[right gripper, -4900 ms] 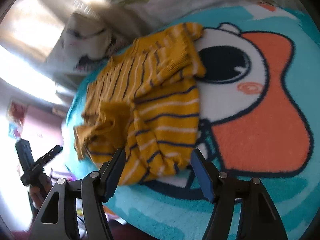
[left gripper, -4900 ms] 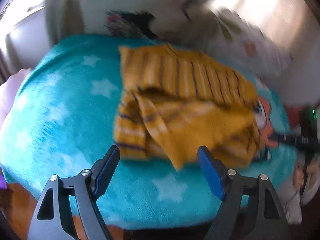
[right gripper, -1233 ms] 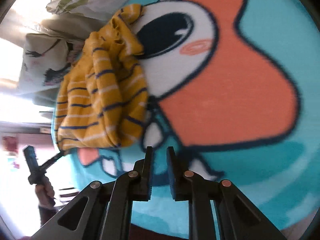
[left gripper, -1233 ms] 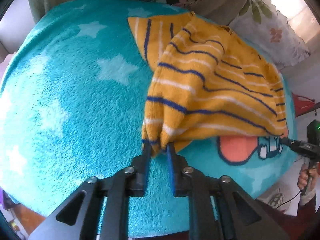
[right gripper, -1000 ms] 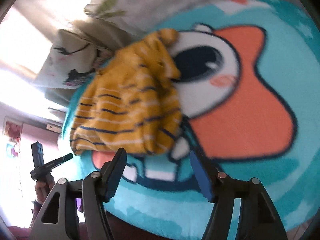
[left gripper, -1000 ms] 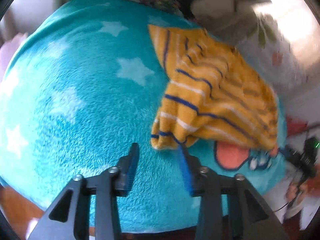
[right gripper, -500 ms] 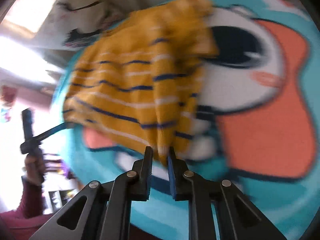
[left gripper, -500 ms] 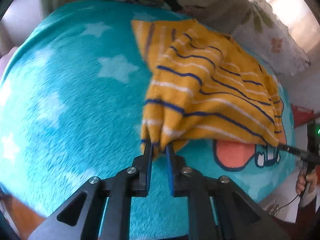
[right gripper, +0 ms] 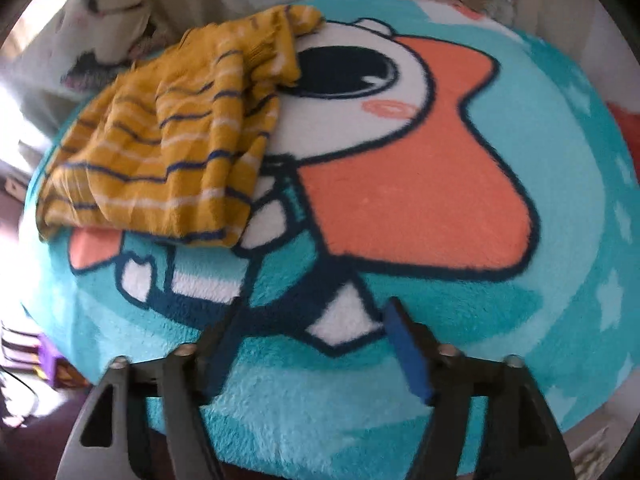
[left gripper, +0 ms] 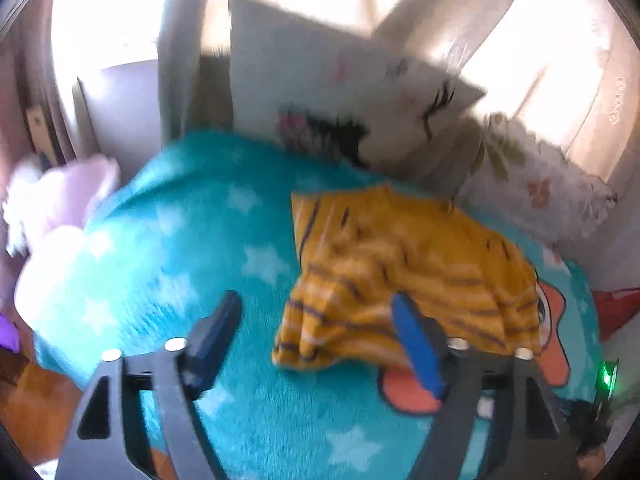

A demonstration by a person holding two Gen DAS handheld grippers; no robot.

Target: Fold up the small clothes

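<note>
A small yellow sweater with navy and white stripes [left gripper: 404,280] lies folded in a loose bundle on a teal cartoon blanket [left gripper: 192,240]. My left gripper [left gripper: 320,340] is open and empty, pulled back just short of the sweater's near edge. In the right wrist view the sweater [right gripper: 168,140] lies at the upper left of the blanket [right gripper: 560,160]. My right gripper [right gripper: 312,344] is open and empty, well back from the sweater over the blanket's cartoon print.
White patterned pillows [left gripper: 360,92] stand behind the sweater, one of them in the right wrist view [right gripper: 108,8]. A pale pink soft item [left gripper: 56,200] lies at the blanket's left edge. A floral cushion [left gripper: 540,188] sits at the back right.
Both grippers were shut on the sweater's edge half a second ago. Both have opened, let it go and drawn back. The sweater now rests on the blanket.
</note>
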